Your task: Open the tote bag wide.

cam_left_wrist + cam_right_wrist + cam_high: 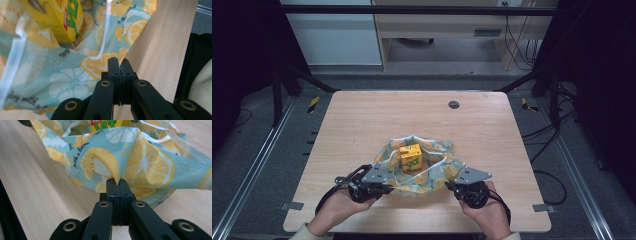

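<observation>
A pale blue fabric with a lemon print [434,176] lies bunched on the wooden table [362,115], near its front edge. A yellow drink carton [411,158] stands upright in the middle of it. My left gripper [388,189] is shut on the fabric's near left edge, and in the left gripper view the jaws [119,62] pinch a fold of the fabric [67,80] below the carton [57,20]. My right gripper [449,186] is shut on the near right edge. In the right gripper view its tips [117,182] nip a peak of the fabric [145,162], with the carton [107,123] behind.
A round dark grommet [454,104] sits in the tabletop at the back right. Bare wood surrounds the fabric on all sides. Dark frame posts and cables stand off the table's left and right edges, and a desk is beyond the far edge.
</observation>
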The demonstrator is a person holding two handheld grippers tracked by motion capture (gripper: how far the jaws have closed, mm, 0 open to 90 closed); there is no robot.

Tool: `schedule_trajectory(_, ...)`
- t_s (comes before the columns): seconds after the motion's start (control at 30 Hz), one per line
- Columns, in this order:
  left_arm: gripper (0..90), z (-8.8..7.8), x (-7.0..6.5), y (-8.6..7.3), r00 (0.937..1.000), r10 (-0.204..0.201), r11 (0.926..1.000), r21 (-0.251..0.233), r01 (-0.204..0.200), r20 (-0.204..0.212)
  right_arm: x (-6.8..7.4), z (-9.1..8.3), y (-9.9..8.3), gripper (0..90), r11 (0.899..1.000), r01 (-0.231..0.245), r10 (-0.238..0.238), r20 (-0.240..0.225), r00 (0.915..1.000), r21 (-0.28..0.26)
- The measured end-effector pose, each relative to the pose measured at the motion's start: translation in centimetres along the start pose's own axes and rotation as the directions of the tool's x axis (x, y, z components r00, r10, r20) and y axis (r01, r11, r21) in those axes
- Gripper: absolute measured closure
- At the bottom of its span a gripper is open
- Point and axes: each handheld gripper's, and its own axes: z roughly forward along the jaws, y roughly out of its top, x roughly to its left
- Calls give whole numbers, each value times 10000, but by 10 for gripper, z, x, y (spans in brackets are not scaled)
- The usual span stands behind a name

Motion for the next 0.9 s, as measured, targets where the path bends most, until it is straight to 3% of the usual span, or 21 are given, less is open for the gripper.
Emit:
schedule_trajectory(0.07,887,2,1,-3,10000,-55,10000,34,55,18,-1,2,0,832,10000,22,-22,-37,10000,88)
schedule_trajectory(0.13,886,3,0,-4,10000,-62,10000,64,63,-22,-2,1,3,718,9999,-71,71,46,10000,125)
schedule_trajectory(0.27,885,4,0,-6,10000,-82,10000,51,82,18,-6,-12,18,530,9996,-152,161,401,9991,-230)
schedule_trajectory(0.47,885,6,1,-8,9999,-127,9999,67,126,61,-13,-27,44,462,9980,70,-30,645,9979,-624)
schedule_trajectory(0.53,885,7,0,-9,9999,-136,9999,26,136,84,-18,-27,65,460,9970,396,-345,762,9965,-666)
schedule_trajectory(0.63,885,8,1,-9,9999,-149,9999,13,149,88,-21,-21,76,460,9972,526,-487,744,9960,-522)
schedule_trajectory(0.67,885,7,1,-9,9999,-141,9999,27,141,78,-26,-7,87,459,9974,687,-668,748,9950,-220)
schedule_trajectory(0.73,885,7,1,-9,9999,-144,9999,24,144,85,-28,-1,90,458,9968,792,-785,712,9944,-78)
schedule_trajectory(0.8,885,7,1,-9,9998,-124,9999,52,123,135,-33,23,100,455,9946,946,-971,645,9932,417)
schedule_trajectory(0.87,885,7,1,-9,9998,-120,9999,63,119,128,-35,31,102,452,9932,1009,-1043,605,9927,577)
schedule_trajectory(0.9,885,6,1,-9,9998,-117,9999,65,116,130,-39,44,103,453,9906,1017,-1073,582,9925,914)
